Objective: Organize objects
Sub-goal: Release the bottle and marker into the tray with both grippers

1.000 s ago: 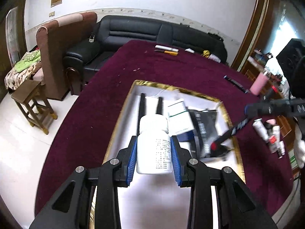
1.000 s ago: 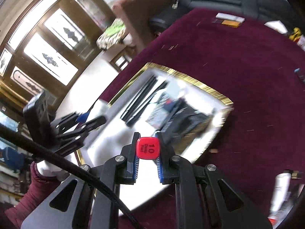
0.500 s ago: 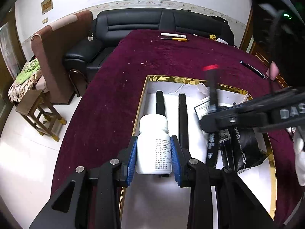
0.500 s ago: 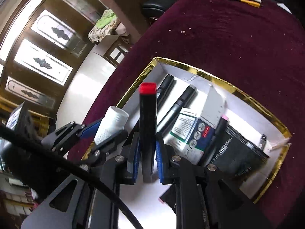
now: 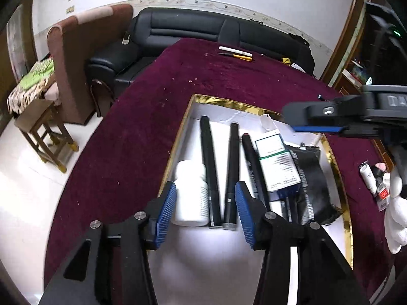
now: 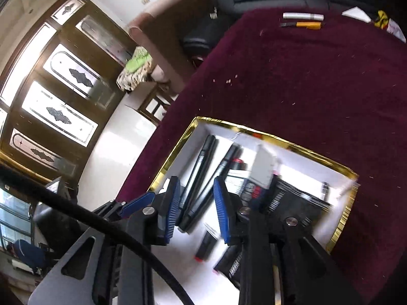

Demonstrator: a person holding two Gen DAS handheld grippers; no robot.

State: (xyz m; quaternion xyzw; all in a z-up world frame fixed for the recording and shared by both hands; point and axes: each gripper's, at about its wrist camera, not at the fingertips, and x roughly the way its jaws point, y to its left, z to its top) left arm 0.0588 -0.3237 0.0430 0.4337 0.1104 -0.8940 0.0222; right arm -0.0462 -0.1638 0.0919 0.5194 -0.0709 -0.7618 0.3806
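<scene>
A gold-rimmed white box [image 5: 178, 142] sits on the maroon table [image 5: 142, 137]. In it lie a white bottle [image 5: 190, 193], three black markers [image 5: 208, 167], a white carton [image 5: 277, 162] and a black pouch [image 5: 307, 178]. My left gripper [image 5: 204, 211] is open just above the bottle and markers. My right gripper [image 6: 195, 208] is open over the box [image 6: 175, 152], above the black markers [image 6: 201, 178]; the red-capped marker [image 6: 206, 246] lies below it. The right gripper also shows in the left wrist view [image 5: 318, 119].
Pens [image 5: 236, 52] lie at the table's far edge. Small tubes [image 5: 371, 180] lie right of the box. A black sofa [image 5: 203, 28], a brown armchair [image 5: 76, 58] and a wooden stool [image 5: 43, 132] stand beyond the table's left side.
Both grippers opened. The left let go of the white bottle, which now lies in the box. The right let go of the red-capped marker, now lying in the box.
</scene>
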